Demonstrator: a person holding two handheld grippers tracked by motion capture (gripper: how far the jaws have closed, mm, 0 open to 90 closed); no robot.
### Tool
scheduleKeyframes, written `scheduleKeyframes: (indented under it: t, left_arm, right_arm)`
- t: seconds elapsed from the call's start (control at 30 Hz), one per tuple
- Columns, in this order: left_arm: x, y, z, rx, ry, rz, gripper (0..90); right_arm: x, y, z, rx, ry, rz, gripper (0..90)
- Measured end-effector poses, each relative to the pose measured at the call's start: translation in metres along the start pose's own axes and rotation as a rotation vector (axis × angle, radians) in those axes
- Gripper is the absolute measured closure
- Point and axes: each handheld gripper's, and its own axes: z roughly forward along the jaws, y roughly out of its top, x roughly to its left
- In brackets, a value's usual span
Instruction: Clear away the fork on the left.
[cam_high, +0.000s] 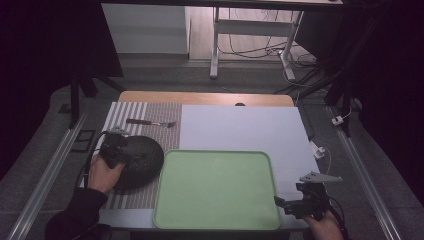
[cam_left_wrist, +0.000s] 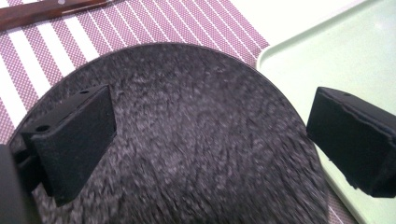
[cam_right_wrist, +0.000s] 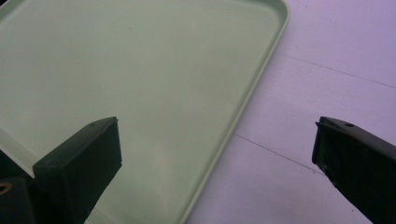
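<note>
- here, at a table laid with a striped placemat (cam_high: 131, 112) and a white sheet (cam_high: 240, 127), a person works a handheld gripper in each hand.
- the left gripper (cam_high: 116, 149) hangs over a dark, speckled round plate (cam_high: 142, 157), which lies on the placemat just beside the left edge of a pale green tray (cam_high: 216, 187); in the left gripper view its jaws stand wide apart above the plate (cam_left_wrist: 196, 140), clamped on nothing.
- the right gripper (cam_high: 295, 204) waits at the tray's near right corner, jaws likewise spread and empty; in the right gripper view they straddle the tray's rim (cam_right_wrist: 243, 107).
- a brown-handled knife (cam_high: 150, 122) lies farther back on the placemat, well apart from both grippers.
- the plate looks flat and low, so the likely trouble is a poor bite: jaws closing on its face rather than across its edge could slide off and leave it where it lies.
- a pinch at one edge could also tip the plate, letting it swing or drop against the tray's rim.
- a dragged plate could bunch the placemat.
</note>
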Motion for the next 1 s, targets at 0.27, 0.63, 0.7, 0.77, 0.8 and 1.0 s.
scheduleKeyframes:
  t: [0.27,0.63,0.7,0.77,0.8,1.0]
  left_arm:
    - [0.010,0.010,0.010,0.009,0.006,0.011,0.7]
    - [0.025,0.022,0.028,0.002,0.003,0.023,0.0]
    - [0.028,0.024,0.030,-0.003,-0.001,0.015,0.0]
    - [0.030,0.028,0.032,-0.003,-0.002,0.007,0.0]
    - [0.032,0.029,0.032,-0.005,-0.002,0.001,0.0]
    - [0.040,0.039,0.037,-0.012,0.004,-0.029,0.0]
  right_arm:
    - [0.000,0.000,0.000,0.001,0.000,0.000,1.5]
    - [-0.001,0.000,0.000,0.002,0.001,0.005,1.5]
    - [-0.001,0.000,0.000,0.002,0.001,0.004,1.5]
    - [-0.001,0.000,0.000,0.002,0.002,0.006,1.5]
    - [-0.001,0.000,0.000,0.002,0.002,0.008,1.5]
    - [-0.001,0.000,0.000,0.001,0.003,0.008,1.5]
